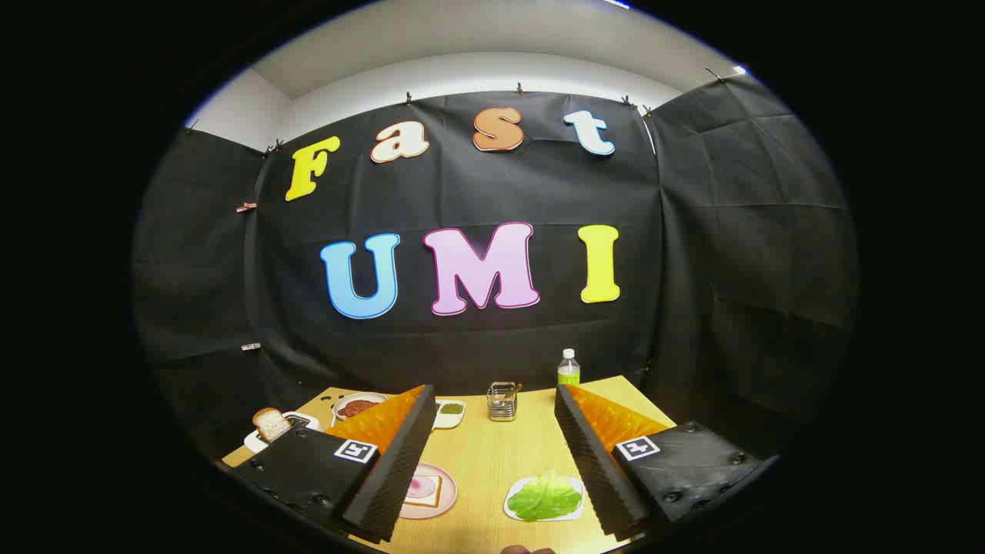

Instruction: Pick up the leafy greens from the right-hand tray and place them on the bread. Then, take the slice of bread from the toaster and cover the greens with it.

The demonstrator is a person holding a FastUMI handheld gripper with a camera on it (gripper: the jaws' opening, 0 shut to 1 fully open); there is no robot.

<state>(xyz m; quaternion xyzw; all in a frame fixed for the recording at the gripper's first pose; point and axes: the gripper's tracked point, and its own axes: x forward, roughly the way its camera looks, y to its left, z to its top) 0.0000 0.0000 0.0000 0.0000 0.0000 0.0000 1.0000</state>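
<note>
1. Gripper view: I have the tool [496, 462] spread wide with nothing between its fingers, held above the pale wooden bench [481, 454].
2. The crinkled green lettuce leaf [545, 496] lies on its small white tray [514, 508], low between the fingers and closer to the right one, its long side running across my line of reach.
3. The bread slice with a pink ham round on a pink plate [427, 490] sits just beside the left finger, left of the leaf.
4. The second slice of bread stands upright in the white toaster [271, 425], beyond the left finger.
5. I judge the reach goes down and slightly right.
</note>
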